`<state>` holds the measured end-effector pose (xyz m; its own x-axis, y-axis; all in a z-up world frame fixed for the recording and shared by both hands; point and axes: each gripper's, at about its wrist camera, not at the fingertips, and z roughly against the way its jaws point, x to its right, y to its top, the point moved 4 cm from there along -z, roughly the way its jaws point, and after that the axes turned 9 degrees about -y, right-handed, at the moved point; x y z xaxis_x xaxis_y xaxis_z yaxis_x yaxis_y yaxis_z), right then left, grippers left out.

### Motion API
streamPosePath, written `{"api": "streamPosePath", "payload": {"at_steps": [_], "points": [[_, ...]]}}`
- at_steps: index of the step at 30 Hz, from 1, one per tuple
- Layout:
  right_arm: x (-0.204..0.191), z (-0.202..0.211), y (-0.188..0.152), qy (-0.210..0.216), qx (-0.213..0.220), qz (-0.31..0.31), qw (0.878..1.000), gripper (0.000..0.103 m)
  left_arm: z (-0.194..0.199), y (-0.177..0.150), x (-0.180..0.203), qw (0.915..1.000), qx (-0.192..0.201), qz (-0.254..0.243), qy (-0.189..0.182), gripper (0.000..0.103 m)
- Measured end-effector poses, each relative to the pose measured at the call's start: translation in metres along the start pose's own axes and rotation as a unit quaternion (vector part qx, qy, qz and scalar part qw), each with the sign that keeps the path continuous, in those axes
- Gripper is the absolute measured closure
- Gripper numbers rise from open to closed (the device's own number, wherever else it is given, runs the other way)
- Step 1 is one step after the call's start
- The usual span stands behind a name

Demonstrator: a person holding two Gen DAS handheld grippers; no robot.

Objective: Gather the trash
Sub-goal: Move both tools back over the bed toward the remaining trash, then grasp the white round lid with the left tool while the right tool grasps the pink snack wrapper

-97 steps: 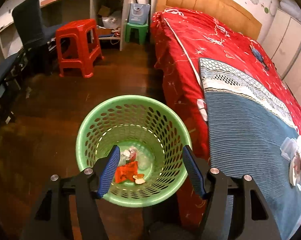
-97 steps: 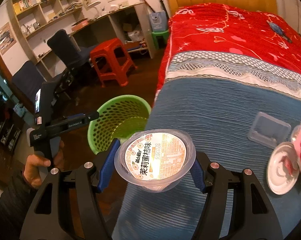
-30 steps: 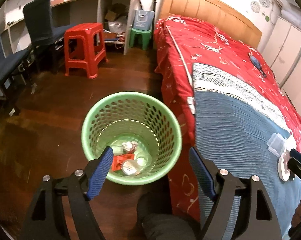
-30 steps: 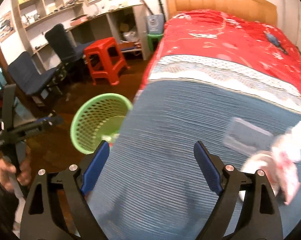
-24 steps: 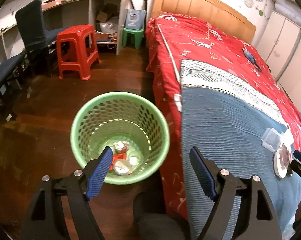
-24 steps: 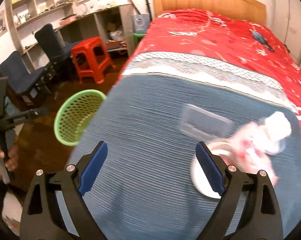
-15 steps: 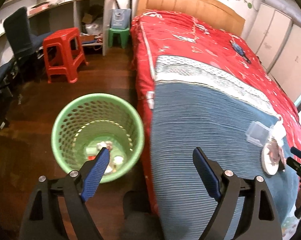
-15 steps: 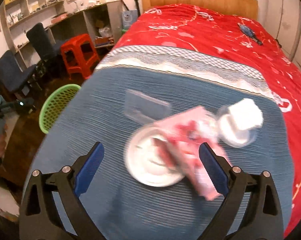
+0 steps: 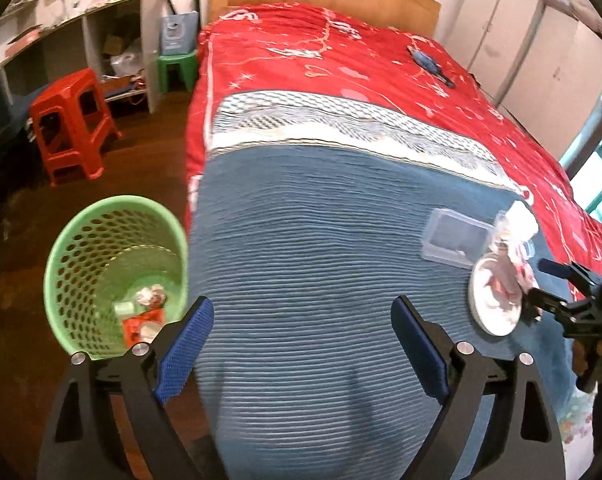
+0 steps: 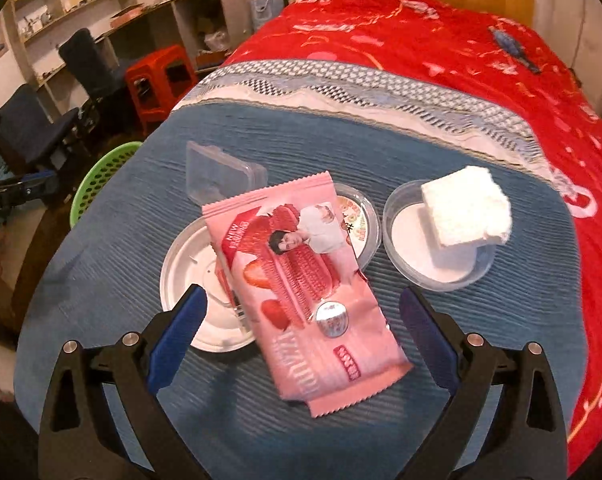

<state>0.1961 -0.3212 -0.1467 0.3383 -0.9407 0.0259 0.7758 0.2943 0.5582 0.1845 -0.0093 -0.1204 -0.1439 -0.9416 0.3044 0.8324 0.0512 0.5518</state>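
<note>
The right gripper (image 10: 301,316) is held with its blue-padded fingers (image 10: 177,332) spread wide and empty, poised above a cluster of trash on the blue ribbed blanket (image 10: 101,264) of the bed. Directly between the fingers lies a pink strawberry-print snack wrapper (image 10: 301,292), resting partly on a round white plastic lid (image 10: 193,272) and overlapping a clear round cup with a printed label (image 10: 361,224). A small foil-topped item (image 10: 332,318) sits on the wrapper. Behind these is a clear rectangular plastic box (image 10: 217,172), and to the right a shallow clear round lid (image 10: 429,252) carries a crumpled white tissue (image 10: 465,212).

The left gripper (image 9: 301,348) is likewise open and holds nothing; it hangs over the near edge of the bed, with the green perforated plastic basket (image 9: 81,240) on the wooden floor beside the bed, already containing some scraps.

The step in hand appears to be the pickup of the wrapper. It would best be taken across its narrow width, near the middle, so that the thin film is pinched rather than slid off the lid beneath. The foil-topped item is likely to roll off when the wrapper is lifted, so a slow, level lift is advised. The fingers should be lowered until both pads straddle the film, without the white lid's rim being caught.
</note>
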Motion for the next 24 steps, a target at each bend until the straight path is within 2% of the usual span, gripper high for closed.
{"api": "streamPosePath", "payload": {"at_steps": [4, 10, 13, 19, 24], "points": [[0.003, -0.011, 0.0, 0.034, -0.012, 0.003, 0.999, 0.007, -0.011, -0.001, 0.015, 0.9998, -0.015, -0.012, -0.007, 0.016], [0.004, -0.02, -0.002, 0.047, -0.015, 0.001, 0.999, 0.007, -0.023, -0.004, 0.033, 0.9989, -0.031, -0.028, -0.02, 0.015], [0.005, -0.019, -0.005, 0.056, -0.016, -0.002, 0.998, 0.015, -0.03, -0.005, 0.043, 0.9982, -0.04, -0.036, -0.025, 0.015], [0.003, -0.013, -0.015, 0.041, -0.017, -0.002, 0.999, 0.035, -0.041, -0.008, 0.069, 0.9955, -0.053, -0.068, -0.039, 0.015], [0.01, 0.004, -0.018, 0.037, 0.0, -0.025, 0.999, 0.037, -0.05, -0.009, 0.091, 0.9923, -0.058, -0.091, -0.06, 0.015]]}}
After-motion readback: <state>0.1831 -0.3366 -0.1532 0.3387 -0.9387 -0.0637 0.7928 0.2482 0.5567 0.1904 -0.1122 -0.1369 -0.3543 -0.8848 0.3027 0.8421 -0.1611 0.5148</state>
